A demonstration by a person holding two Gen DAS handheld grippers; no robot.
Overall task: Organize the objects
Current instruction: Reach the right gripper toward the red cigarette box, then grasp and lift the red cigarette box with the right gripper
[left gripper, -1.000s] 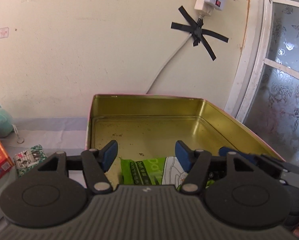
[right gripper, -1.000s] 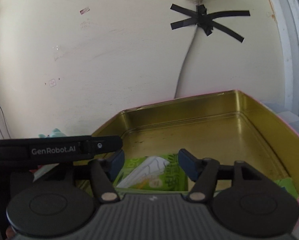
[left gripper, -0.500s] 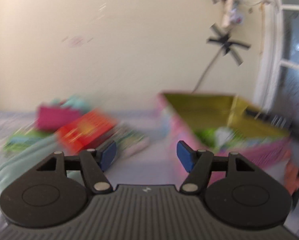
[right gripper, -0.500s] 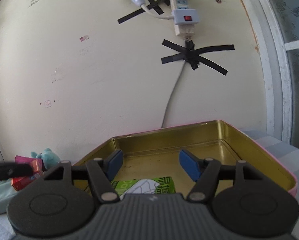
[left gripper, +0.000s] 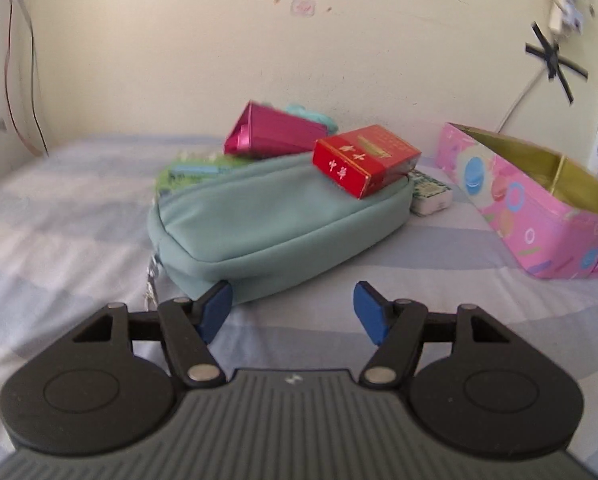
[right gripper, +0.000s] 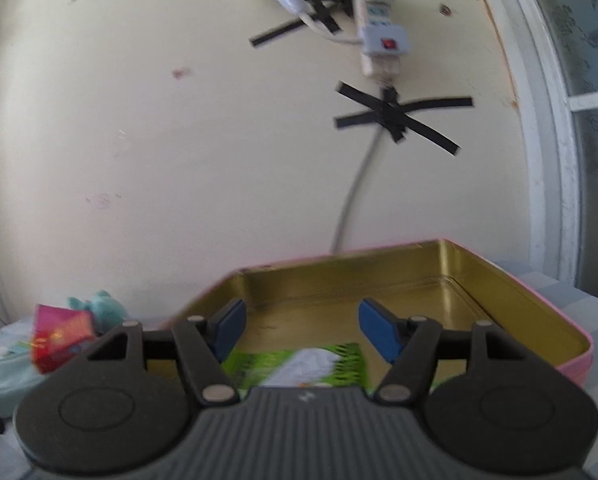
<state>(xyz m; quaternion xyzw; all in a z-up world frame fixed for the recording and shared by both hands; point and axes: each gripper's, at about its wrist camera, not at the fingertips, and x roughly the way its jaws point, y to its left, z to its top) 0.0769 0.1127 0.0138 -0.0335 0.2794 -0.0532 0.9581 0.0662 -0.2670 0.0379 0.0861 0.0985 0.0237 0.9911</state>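
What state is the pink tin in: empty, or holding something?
Holding something. The right wrist view shows the lidless tin, and a green packet lies on its gold floor near the front. The rest of the floor is bare.

box (left gripper: 365, 161) on pouch (left gripper: 275, 216), tin (left gripper: 539, 216) right

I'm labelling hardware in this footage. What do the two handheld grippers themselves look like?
Both match: the left gripper and right gripper each have a grey ribbed body bearing a small white logo, two black rounded discs at the sides, black linkage arms with silver pivot pins, and blue pads on the fingertips. No cables, hands or sleeves show.
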